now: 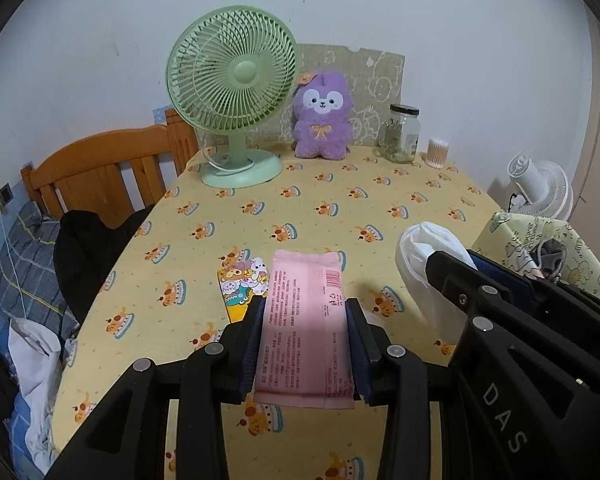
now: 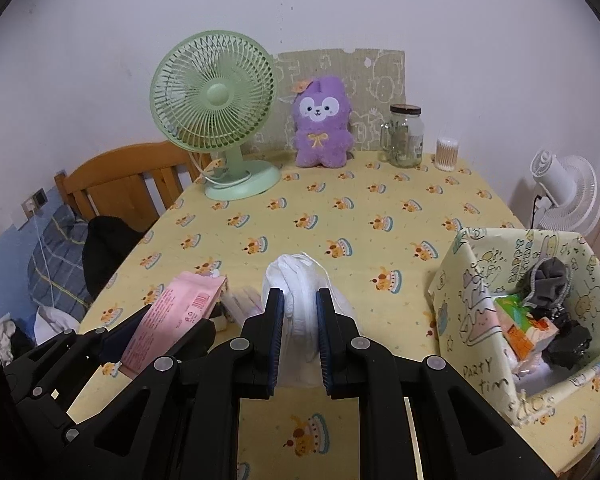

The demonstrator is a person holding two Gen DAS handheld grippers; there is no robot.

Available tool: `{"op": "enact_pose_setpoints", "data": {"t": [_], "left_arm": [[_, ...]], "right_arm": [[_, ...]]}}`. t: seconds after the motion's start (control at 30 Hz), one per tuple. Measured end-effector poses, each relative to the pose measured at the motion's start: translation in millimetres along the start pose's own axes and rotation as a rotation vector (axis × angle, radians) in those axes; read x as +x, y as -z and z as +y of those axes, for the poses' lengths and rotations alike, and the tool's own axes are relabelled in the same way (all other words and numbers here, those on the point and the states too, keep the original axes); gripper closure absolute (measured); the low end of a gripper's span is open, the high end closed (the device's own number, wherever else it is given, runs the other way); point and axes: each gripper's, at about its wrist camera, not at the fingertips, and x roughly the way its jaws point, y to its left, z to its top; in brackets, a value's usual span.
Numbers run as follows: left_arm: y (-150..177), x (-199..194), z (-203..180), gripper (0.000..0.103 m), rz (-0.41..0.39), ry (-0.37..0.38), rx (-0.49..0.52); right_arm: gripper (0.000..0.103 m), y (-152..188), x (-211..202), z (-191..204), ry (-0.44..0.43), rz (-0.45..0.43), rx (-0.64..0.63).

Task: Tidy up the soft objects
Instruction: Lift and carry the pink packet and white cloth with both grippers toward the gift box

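My left gripper [image 1: 306, 308] is shut on a pink tissue pack [image 1: 304, 320] and holds it above the yellow tablecloth [image 1: 260, 216]. The pack also shows in the right wrist view [image 2: 172, 312]. My right gripper [image 2: 299, 298] is shut on a white rolled cloth [image 2: 300, 300], which also shows at the right of the left wrist view [image 1: 424, 264]. A paper-wrapped box [image 2: 468, 280] stands at the right and holds grey and black soft items and small packs. A purple plush [image 2: 322, 124] sits at the back of the table.
A green fan [image 2: 216, 120] stands at the back left, with a glass jar [image 2: 404, 136] and a cotton swab tub [image 2: 447, 154] at the back right. A cartoon sticker pack [image 1: 242, 280] lies under the pink pack. A wooden bed frame [image 1: 100, 172] is left, a white fan [image 2: 568, 192] right.
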Motion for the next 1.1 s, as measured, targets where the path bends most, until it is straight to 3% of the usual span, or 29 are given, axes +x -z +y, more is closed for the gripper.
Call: {"op": "enact_pose_setpoints", "data": {"t": [0.57,1.1], "left_arm": [[-14,-42,-9,0.063,-0.068,-0.020,0.022],[-40,-56,-39,0.063,-0.124,0.025,0.032]], "right_arm": [[0.084,-14,-44,1,-0.021,-0.051,-0.010],[0.084,-41,-67,-25,0.010,-0.097,-0.020]]}}
